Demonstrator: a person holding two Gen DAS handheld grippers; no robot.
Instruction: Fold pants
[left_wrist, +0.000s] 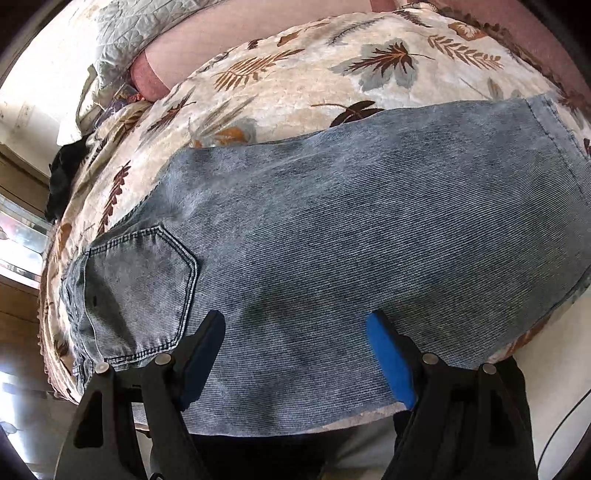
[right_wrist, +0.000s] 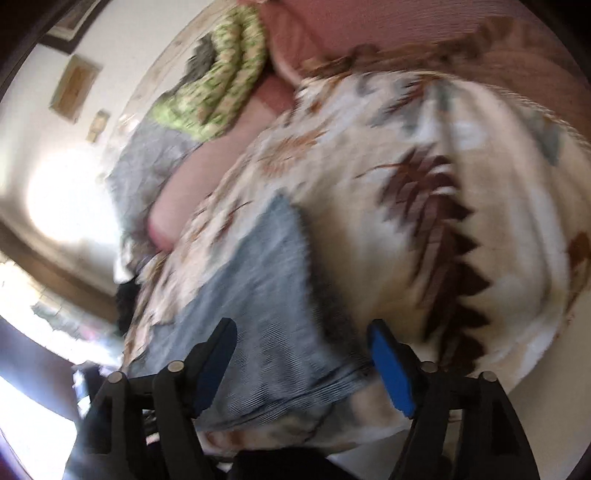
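Note:
Light blue denim pants (left_wrist: 332, 236) lie flat on a leaf-print blanket (left_wrist: 295, 74), folded lengthwise, back pocket (left_wrist: 144, 291) at the left, leg hem at the upper right. My left gripper (left_wrist: 295, 325) is open and empty, hovering over the near edge of the pants. In the blurred right wrist view the pants (right_wrist: 266, 288) run up from the bottom. My right gripper (right_wrist: 301, 332) is open and empty over their near end.
The blanket (right_wrist: 424, 184) covers a bed with a pink sheet (left_wrist: 207, 40). A grey quilted pillow (left_wrist: 122, 29) and a green knitted throw (right_wrist: 221, 85) lie at the head. A dark item (left_wrist: 62, 181) lies at the bed's left edge.

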